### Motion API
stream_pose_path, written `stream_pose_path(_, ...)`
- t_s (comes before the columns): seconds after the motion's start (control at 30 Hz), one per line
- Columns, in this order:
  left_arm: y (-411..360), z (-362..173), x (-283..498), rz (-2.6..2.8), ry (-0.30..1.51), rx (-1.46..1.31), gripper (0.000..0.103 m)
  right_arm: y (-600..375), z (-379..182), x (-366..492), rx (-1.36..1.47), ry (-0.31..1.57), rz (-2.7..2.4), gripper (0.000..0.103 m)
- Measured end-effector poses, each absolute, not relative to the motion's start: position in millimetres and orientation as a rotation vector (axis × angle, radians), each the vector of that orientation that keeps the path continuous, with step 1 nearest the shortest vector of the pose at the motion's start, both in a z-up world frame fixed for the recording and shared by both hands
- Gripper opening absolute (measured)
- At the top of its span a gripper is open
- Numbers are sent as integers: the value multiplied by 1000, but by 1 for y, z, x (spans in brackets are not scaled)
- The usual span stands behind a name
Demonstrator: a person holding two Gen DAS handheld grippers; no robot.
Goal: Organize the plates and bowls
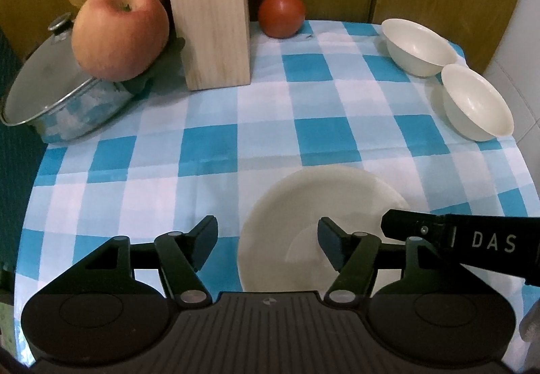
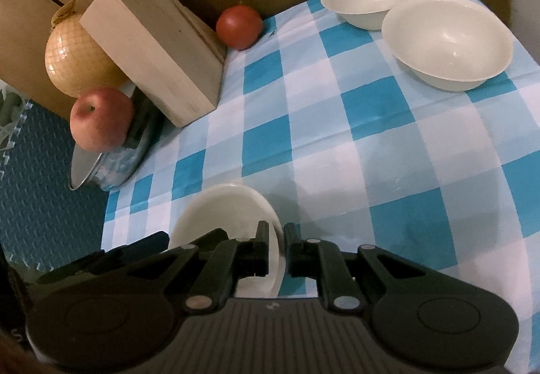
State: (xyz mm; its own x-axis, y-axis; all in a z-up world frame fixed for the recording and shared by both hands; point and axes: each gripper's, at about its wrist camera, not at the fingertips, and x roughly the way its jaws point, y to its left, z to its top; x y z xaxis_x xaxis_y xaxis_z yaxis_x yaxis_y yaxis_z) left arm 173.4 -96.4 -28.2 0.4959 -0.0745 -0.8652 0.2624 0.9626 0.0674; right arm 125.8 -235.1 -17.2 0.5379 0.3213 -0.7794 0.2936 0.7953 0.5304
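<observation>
With the left gripper [image 1: 266, 240] half open and empty-handed straddling the plate [image 1: 303, 205] edge, only the right gripper [image 2: 276, 252], pinching its rim, holds it, so it may tip.

- The left gripper [image 1: 266, 240] hung over the near edge of the checked tablecloth [image 1: 209, 144], its jaws standing apart, nothing pressed between them.
- A cream plate [image 1: 303, 202] lay under its right finger.
- The right gripper [image 1: 388, 227] reached in from the right over the plate's rim.
- Two cream bowls [image 1: 418, 46] [image 1: 476, 104] sat side by side at the far right.
- An apple [image 1: 119, 33] rested on a lidded pot [image 1: 60, 97], beside a wooden block [image 1: 209, 9] and a tomato [image 1: 281, 14].
</observation>
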Motion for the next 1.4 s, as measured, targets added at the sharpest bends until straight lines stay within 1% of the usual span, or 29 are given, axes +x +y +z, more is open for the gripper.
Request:
stream_pose_path(0.37,-99,-24,171,-203,1008,212,80,-239,-7,121,635,980,-4,15)
stream_pose_path(0.47,-100,-21,170,-201,992,219,81,-243,-2,119,635,961,-6,19)
stream_pose_path(0.73,-101,-14,171,-196,958,216,85,-252,0,117,624,935,-42,19)
stream_pose_path(1.17,-120,-3,171,-222,918,222,86,-273,9,115,584,879,-129,20)
stream_pose_path(1.3,-134,1,175,-243,907,229,86,-294,13,115,600,849,-172,25)
stream_pose_path(1.4,-144,4,179,-262,901,224,87,-312,17,115,603,823,-218,25)
